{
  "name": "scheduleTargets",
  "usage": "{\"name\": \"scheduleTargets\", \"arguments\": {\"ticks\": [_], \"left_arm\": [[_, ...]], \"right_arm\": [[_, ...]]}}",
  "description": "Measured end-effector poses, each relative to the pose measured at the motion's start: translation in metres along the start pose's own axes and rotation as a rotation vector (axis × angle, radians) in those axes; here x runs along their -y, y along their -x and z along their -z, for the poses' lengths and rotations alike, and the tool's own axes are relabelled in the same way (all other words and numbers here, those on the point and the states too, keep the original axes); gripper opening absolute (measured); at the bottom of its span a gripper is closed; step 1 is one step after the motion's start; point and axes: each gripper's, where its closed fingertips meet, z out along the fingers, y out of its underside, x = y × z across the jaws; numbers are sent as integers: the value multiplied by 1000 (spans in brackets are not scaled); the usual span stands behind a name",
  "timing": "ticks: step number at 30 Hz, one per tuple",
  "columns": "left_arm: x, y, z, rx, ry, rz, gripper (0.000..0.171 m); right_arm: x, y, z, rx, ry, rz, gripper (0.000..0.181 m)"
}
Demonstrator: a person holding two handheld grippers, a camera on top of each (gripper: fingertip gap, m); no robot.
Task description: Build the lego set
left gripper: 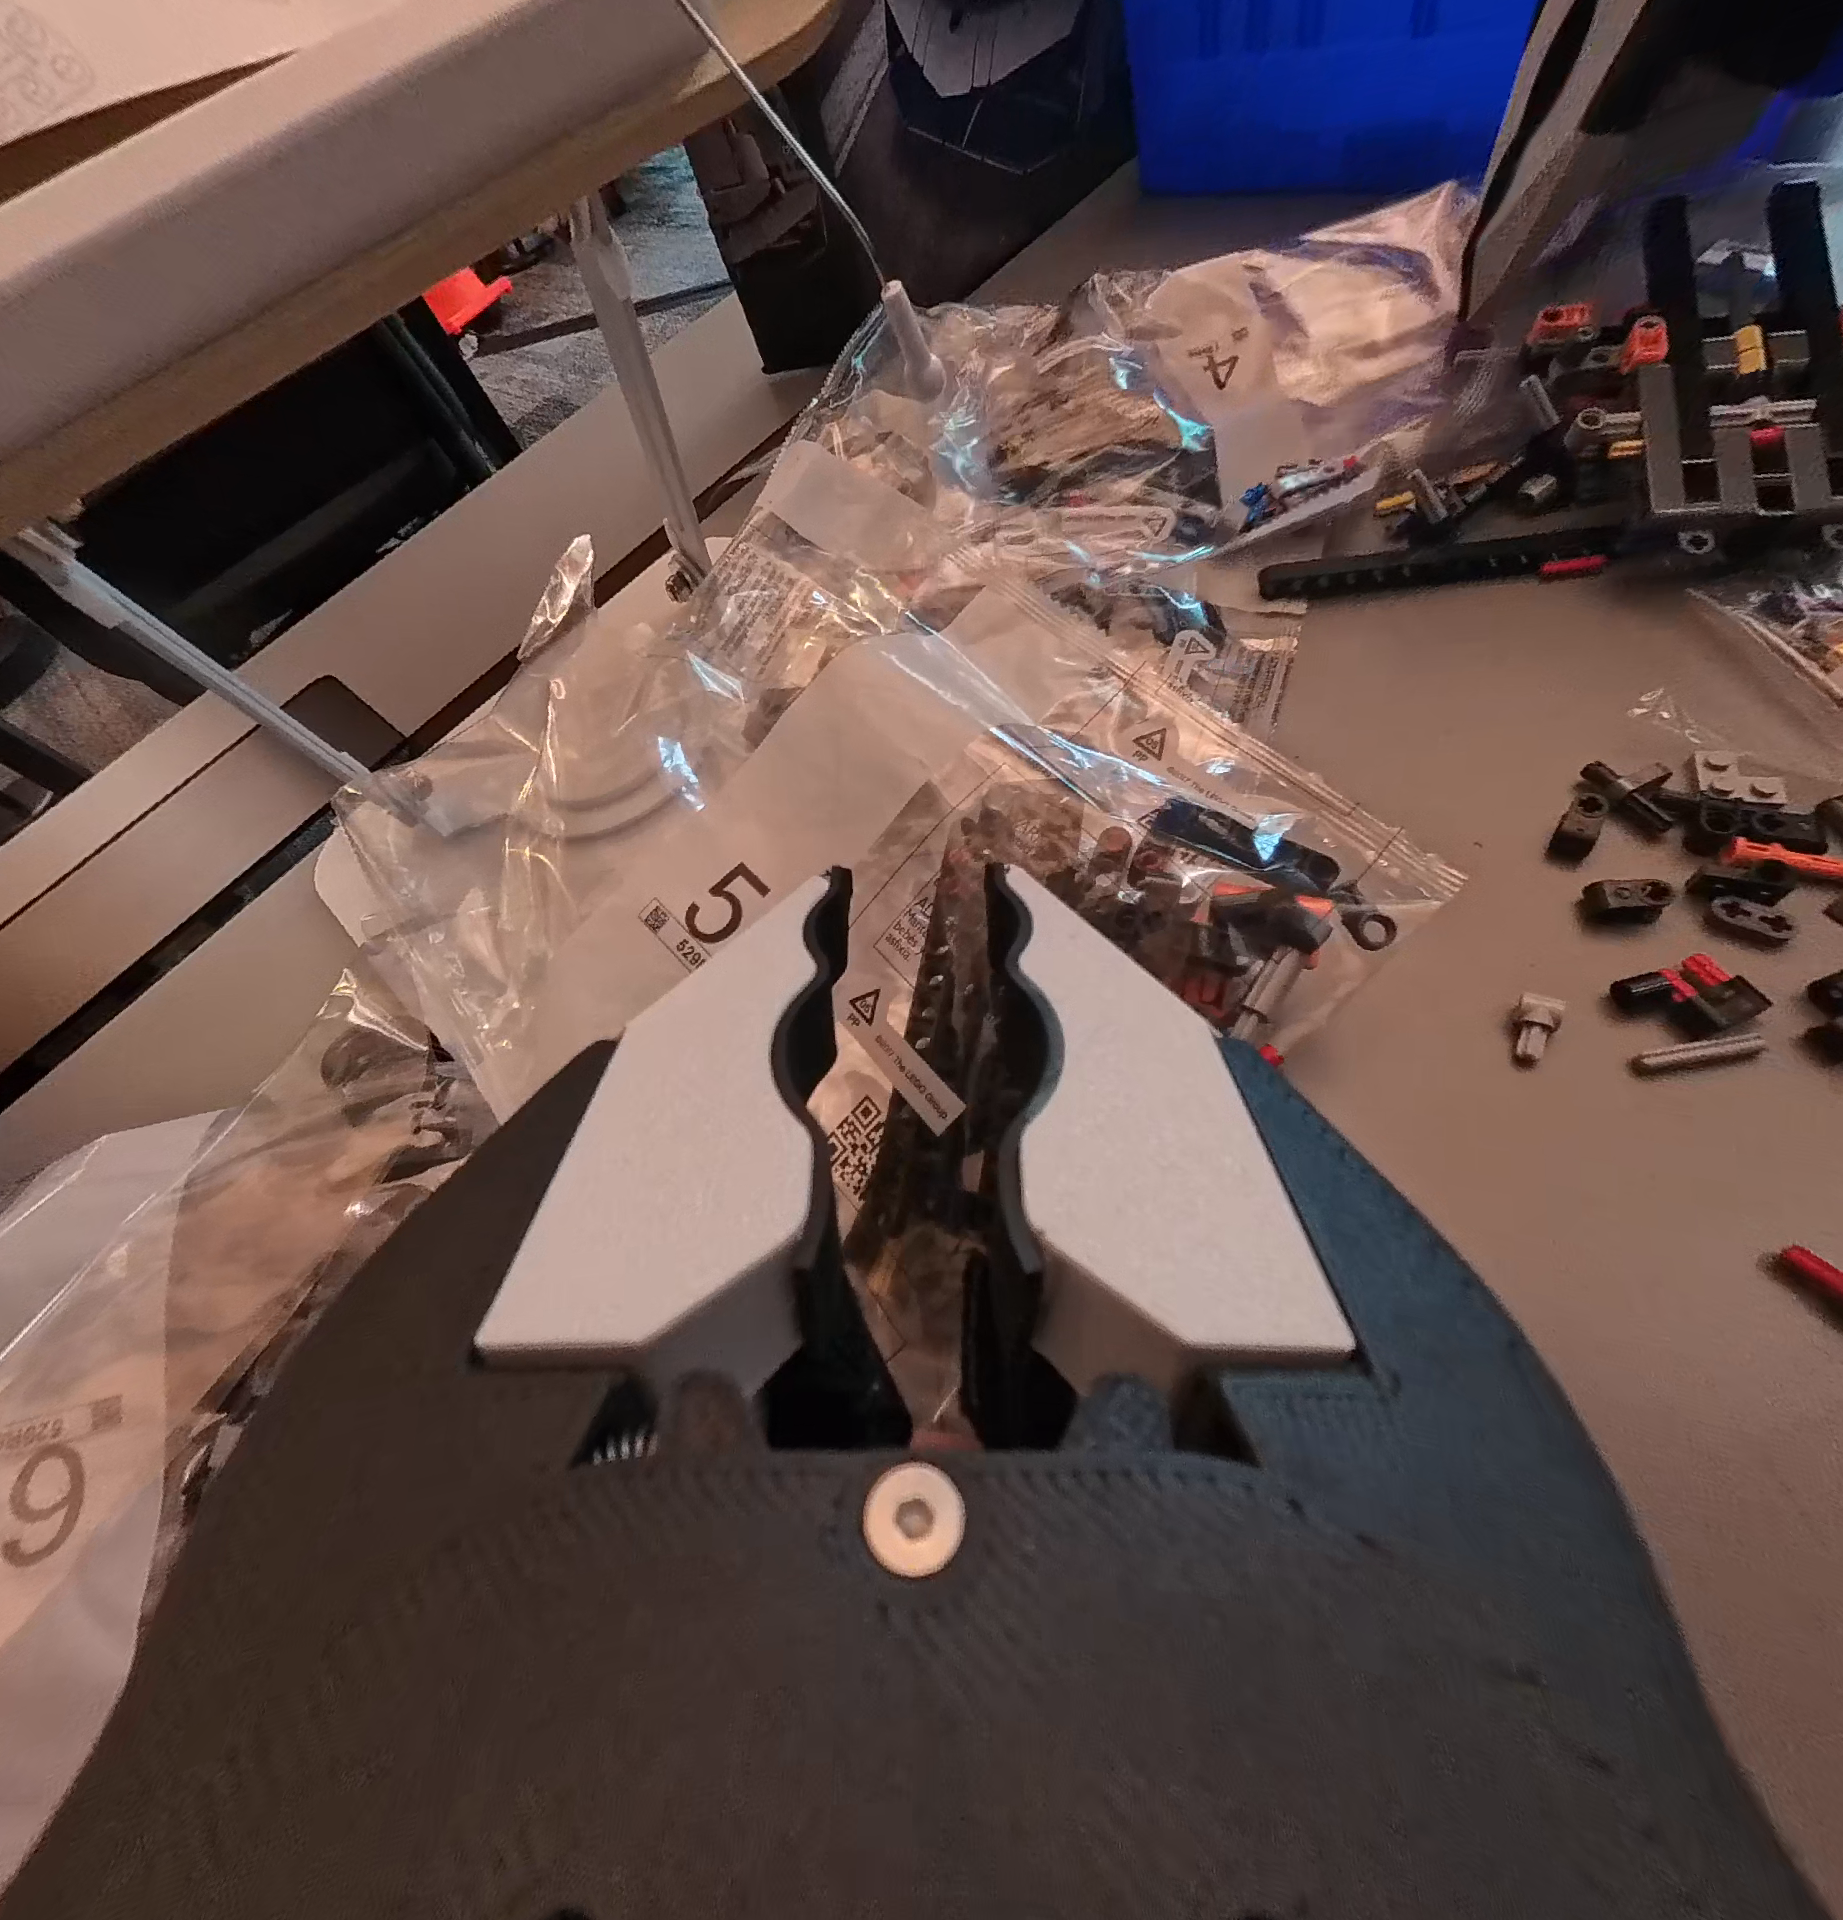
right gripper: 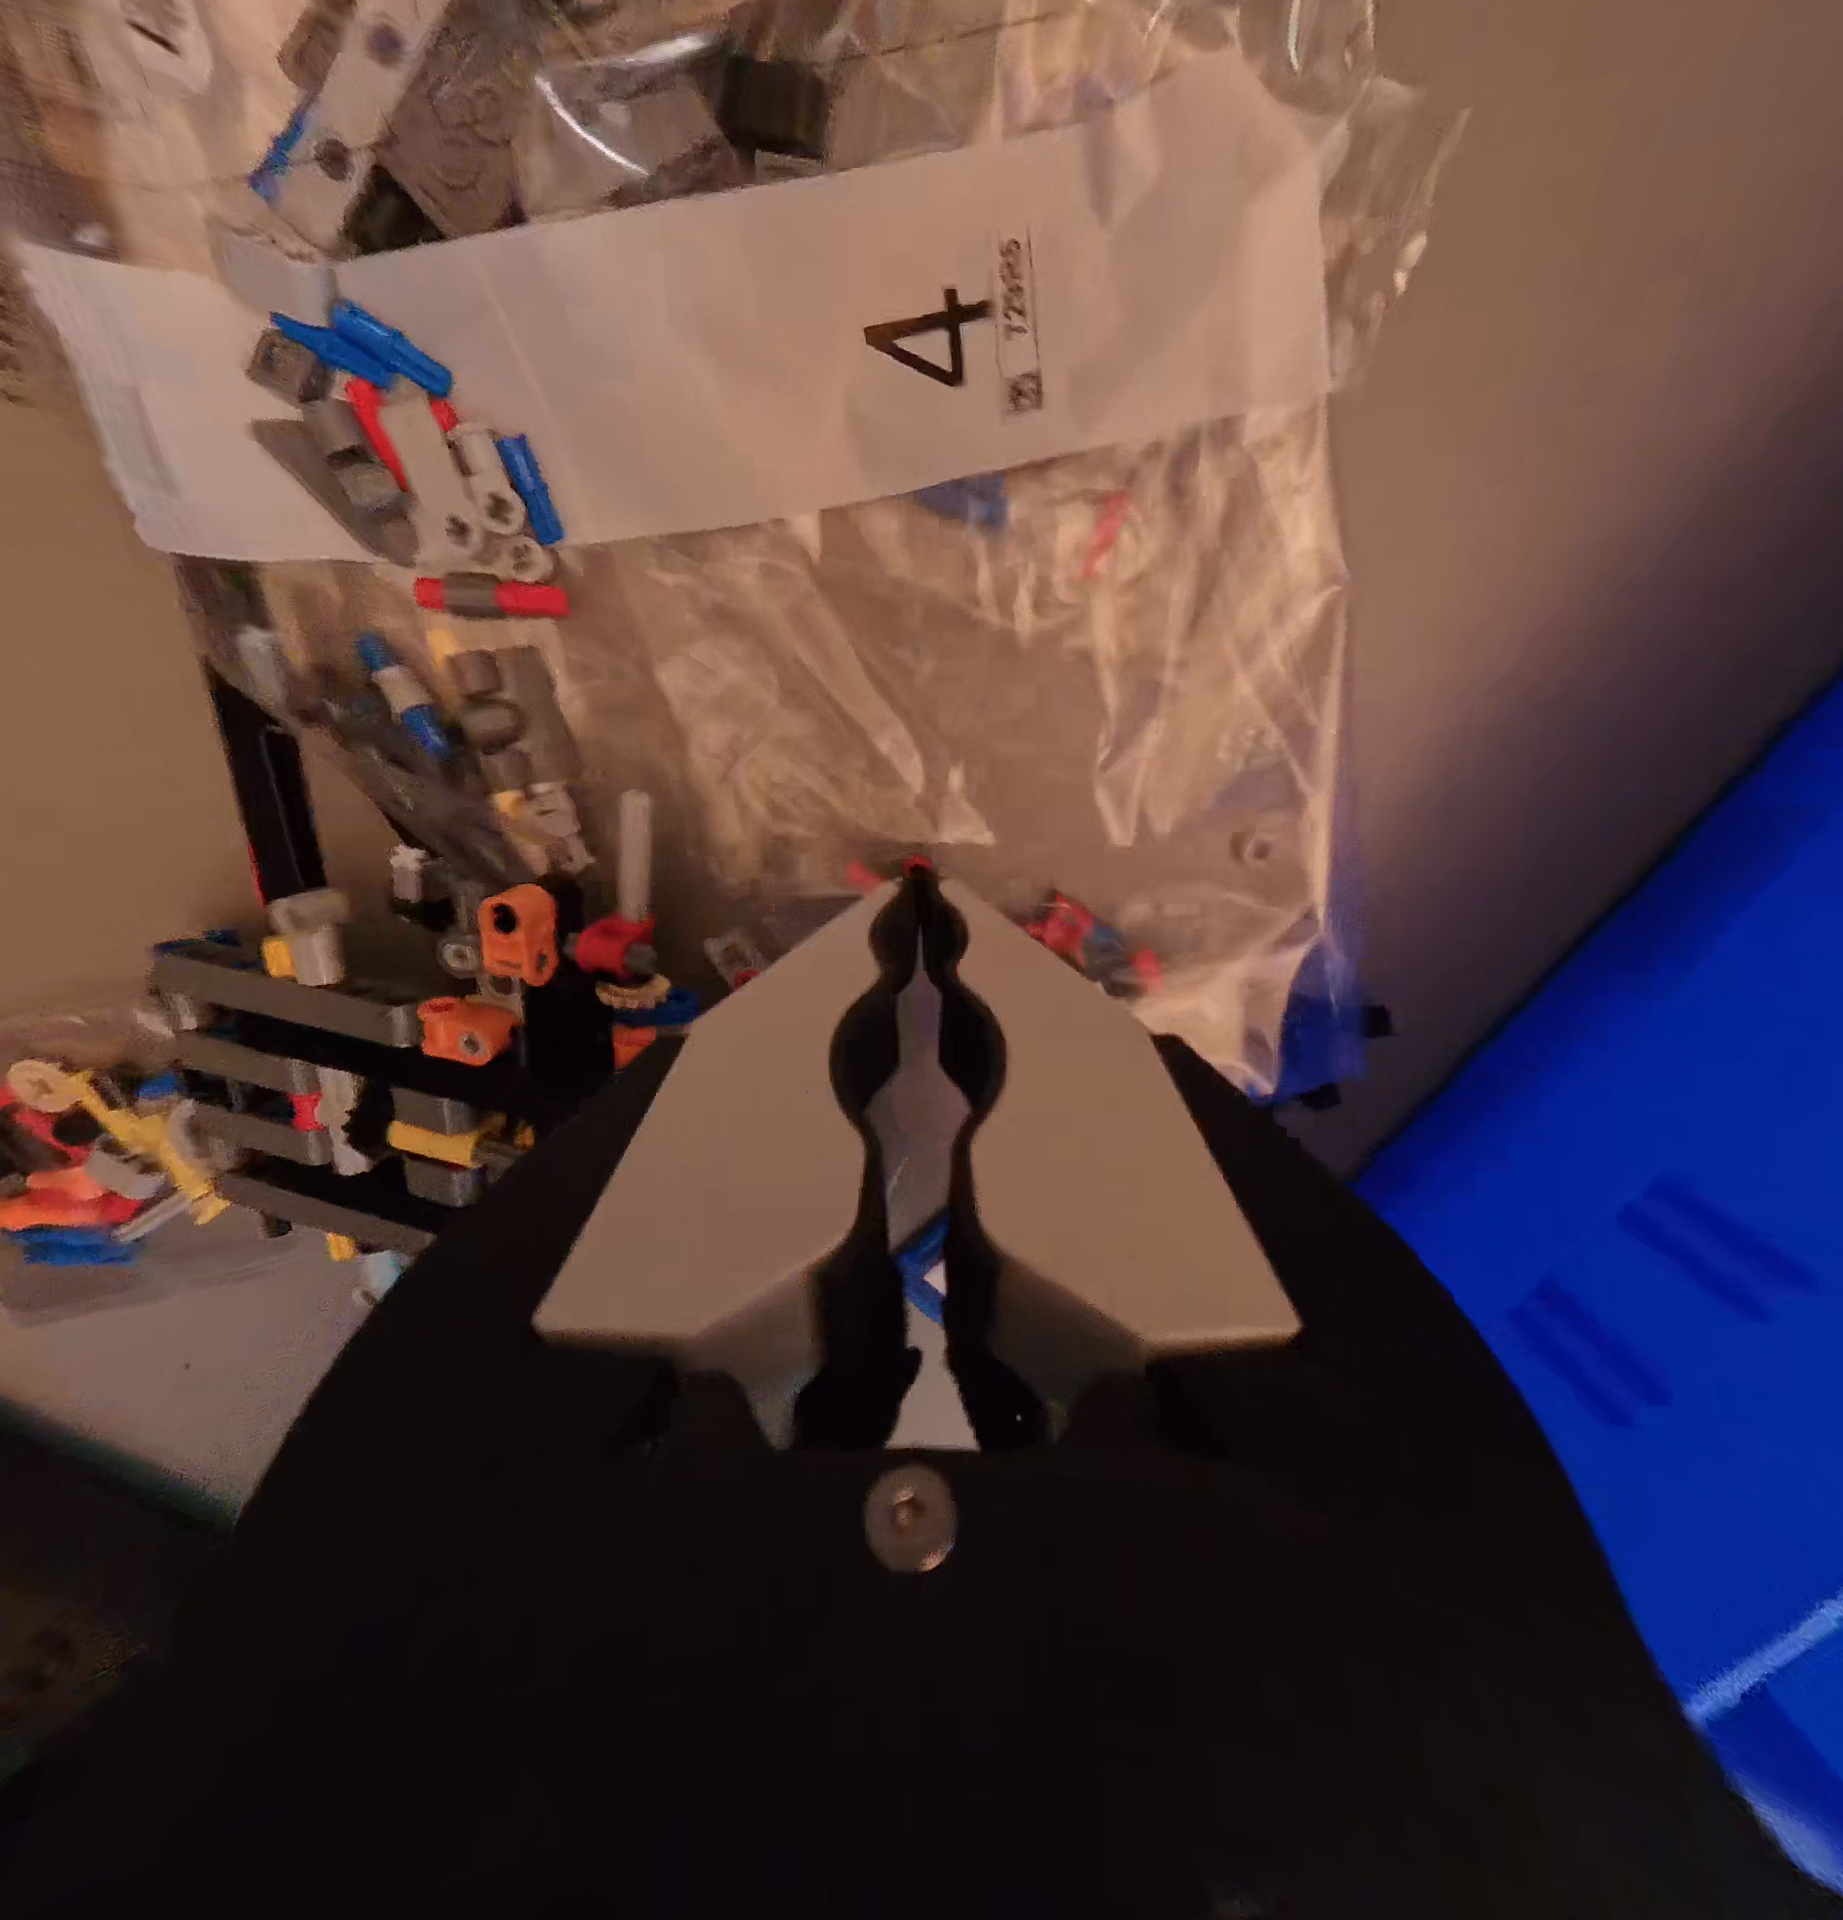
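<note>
My left gripper (left gripper: 917, 883) hovers over a clear plastic bag of parts with a white number panel (left gripper: 1000, 748). Its jaws stand apart, and I see the bag and a long black beam through the gap. Nothing is pressed between the pads. My right gripper (right gripper: 915, 883) is shut at the lower edge of another clear numbered bag (right gripper: 792, 343). The plastic bunches to a peak at the fingertips, and a small red speck shows there. The part-built grey and black model (right gripper: 356, 1039) stands to the left of the right gripper. It also shows in the left wrist view (left gripper: 1748, 436) at the far right.
Loose black, grey and red pieces (left gripper: 1717, 894) lie on the table to the right of the left gripper. More bags (left gripper: 65, 1455) lie at the left. A blue bin (right gripper: 1675, 1143) stands close on the right gripper's right. A red marker (left gripper: 1831, 1283) lies near the edge. My right fingertips sit around 35 cm from my left ones. The red marker (left gripper: 1831, 1283) is closer to my left gripper, around 15 cm from its tips; the right tips are 35 cm off.
</note>
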Motion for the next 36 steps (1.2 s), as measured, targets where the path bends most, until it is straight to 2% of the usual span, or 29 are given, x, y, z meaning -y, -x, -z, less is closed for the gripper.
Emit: {"name": "scheduleTargets", "arguments": {"ticks": [4,10,14,17,20,23,29,33,36], "left_arm": [[0,0,0,0,-1,0,24],[0,0,0,-1,-1,-1,24],[-1,-1,-1,-3,3,-3,24],[-1,-1,-1,-3,5,-3,24],[-1,0,0,-1,4,-2,24],[-1,0,0,-1,2,-2,24],[-1,0,0,-4,4,-4,24],[-1,0,0,-1,3,-2,24],[-1,0,0,-1,4,-3,24]], "right_arm": [[7,7,0,24,-25,30,0],[33,24,17,79,-176,74,0],[51,47,17,116,-236,173,0],[53,69,-1,173,-177,221,18],[50,71,-20,150,-103,230,29],[53,71,-23,163,-105,195,33],[53,66,-24,125,-106,212,4],[53,69,-22,136,-118,232,4],[61,72,-14,155,-179,228,4]]}}
